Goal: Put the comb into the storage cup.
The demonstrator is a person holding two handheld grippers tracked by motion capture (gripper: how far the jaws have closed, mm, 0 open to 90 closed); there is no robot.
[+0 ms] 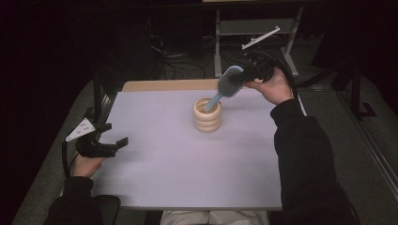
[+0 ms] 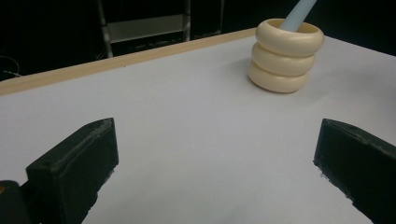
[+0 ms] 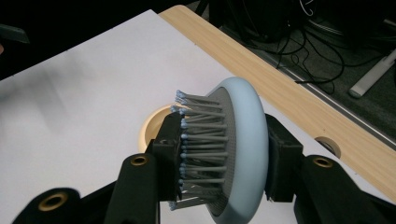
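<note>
A light blue hairbrush [image 1: 228,83] slants down with its handle tip inside a cream ribbed holder [image 1: 207,115] in the middle of the white table. My right gripper [image 1: 248,77] is shut on the brush head at the back right. In the right gripper view the jaws press the bristles and the blue back of the hairbrush [image 3: 233,154], with the holder [image 3: 152,126] below. My left gripper [image 1: 112,146] stands open at the table's left edge, nothing between its jaws. The left gripper view has the holder [image 2: 286,58] far ahead with the brush handle [image 2: 299,14] in it.
The white table top [image 1: 178,164] has a wooden strip [image 1: 169,85] along its far edge. A metal stand [image 1: 256,33] and cables lie on the dark floor behind. The person's dark sleeve [image 1: 305,159] crosses the table's right side.
</note>
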